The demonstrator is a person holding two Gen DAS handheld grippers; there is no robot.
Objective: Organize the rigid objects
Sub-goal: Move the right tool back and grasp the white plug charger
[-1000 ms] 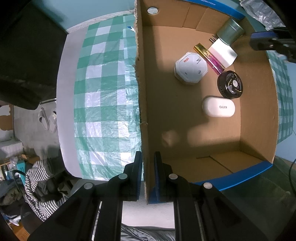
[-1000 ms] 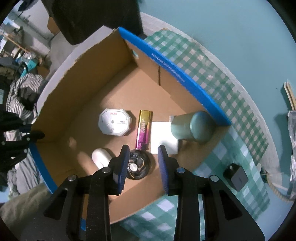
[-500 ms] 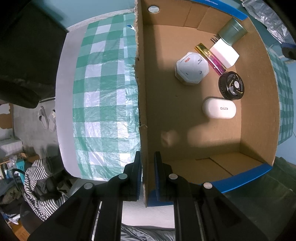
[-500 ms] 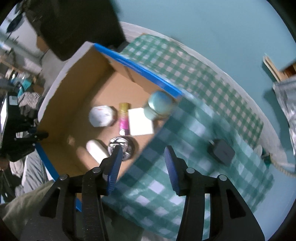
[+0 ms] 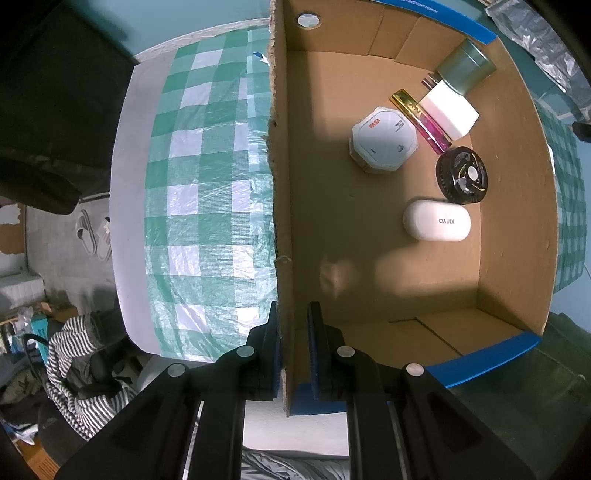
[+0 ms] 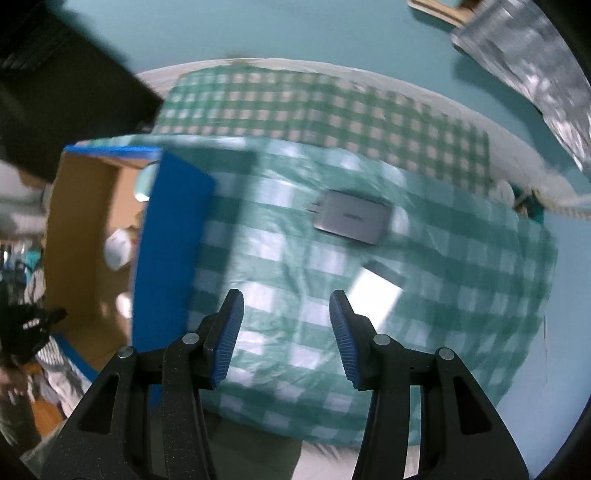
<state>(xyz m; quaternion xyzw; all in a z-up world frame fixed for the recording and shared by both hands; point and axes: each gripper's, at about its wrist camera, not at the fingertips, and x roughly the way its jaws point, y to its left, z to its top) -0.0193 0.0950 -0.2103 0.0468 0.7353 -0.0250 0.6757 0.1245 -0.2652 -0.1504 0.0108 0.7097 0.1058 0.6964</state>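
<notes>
Six items already in cardboard box (image 5: 369, 229), mid-right of frame. Grey charger (image 6: 351, 218) upper centre on cloth left. Left gripper (image 5: 292, 345) clenched on box wall; right gripper (image 6: 286, 328) released, empty.

Teal floor (image 6: 258, 33) surrounds the white table (image 5: 129, 206) under its green-and-white checked plastic cloth (image 5: 207, 199). Pale slippers (image 5: 94, 236) and striped clothing (image 5: 74, 354) lie beside it.
</notes>
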